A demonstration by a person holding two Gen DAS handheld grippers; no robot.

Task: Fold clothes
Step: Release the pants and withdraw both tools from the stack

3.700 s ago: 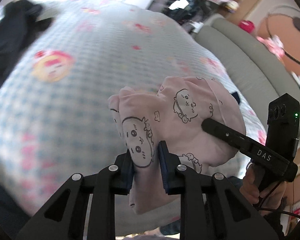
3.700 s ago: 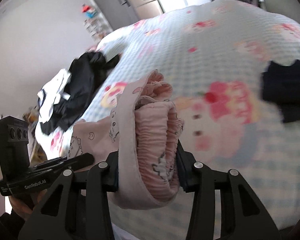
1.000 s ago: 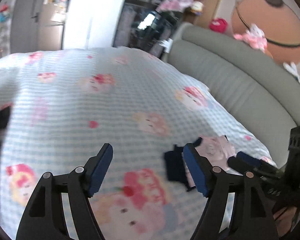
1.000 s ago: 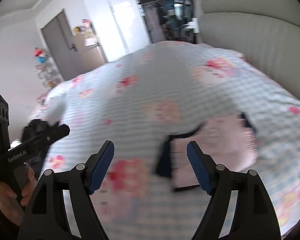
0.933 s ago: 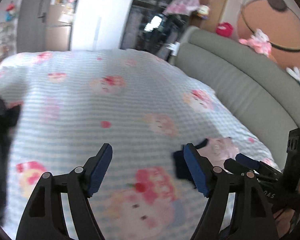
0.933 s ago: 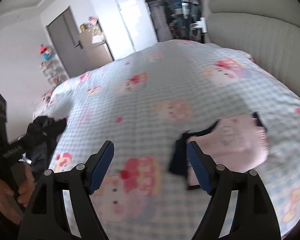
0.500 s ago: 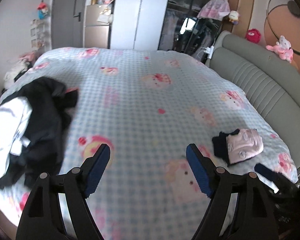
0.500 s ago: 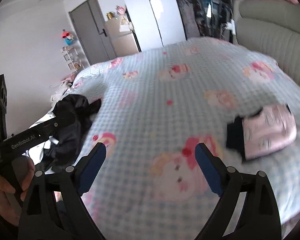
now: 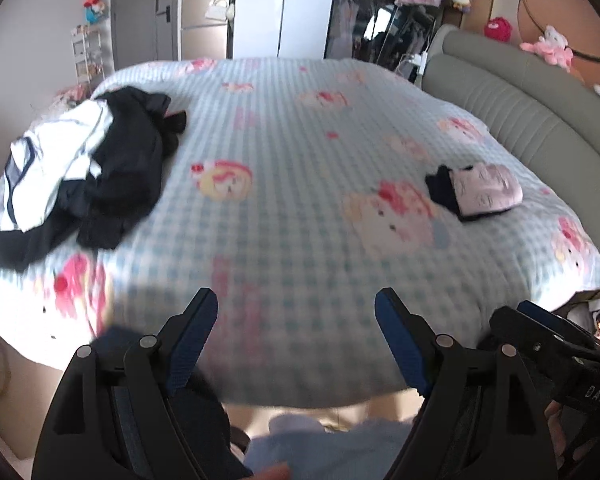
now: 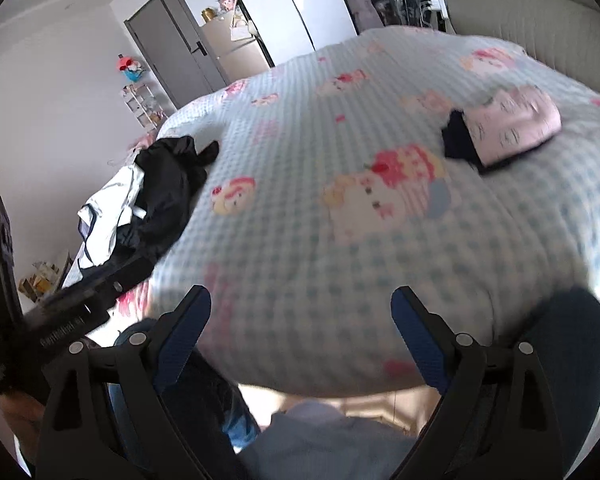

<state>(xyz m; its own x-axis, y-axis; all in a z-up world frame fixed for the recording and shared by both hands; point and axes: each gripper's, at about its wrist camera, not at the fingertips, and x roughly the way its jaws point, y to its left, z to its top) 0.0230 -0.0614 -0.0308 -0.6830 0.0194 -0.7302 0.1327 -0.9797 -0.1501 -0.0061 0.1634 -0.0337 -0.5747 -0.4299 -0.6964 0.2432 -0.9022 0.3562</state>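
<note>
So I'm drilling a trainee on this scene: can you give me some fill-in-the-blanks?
1. The folded pink garment lies on top of a folded ____ one.
2. Both the left gripper and right gripper are ____.
3. The unfolded pile is black and ____.

Missing words: dark; open; white

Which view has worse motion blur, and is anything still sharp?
Right wrist view: heavier smear across the bedspread and folded pink garment; right tongs sharp. Left wrist view: near bedspread blurred, black-and-white clothes pile softer, left tongs crisp.
</note>
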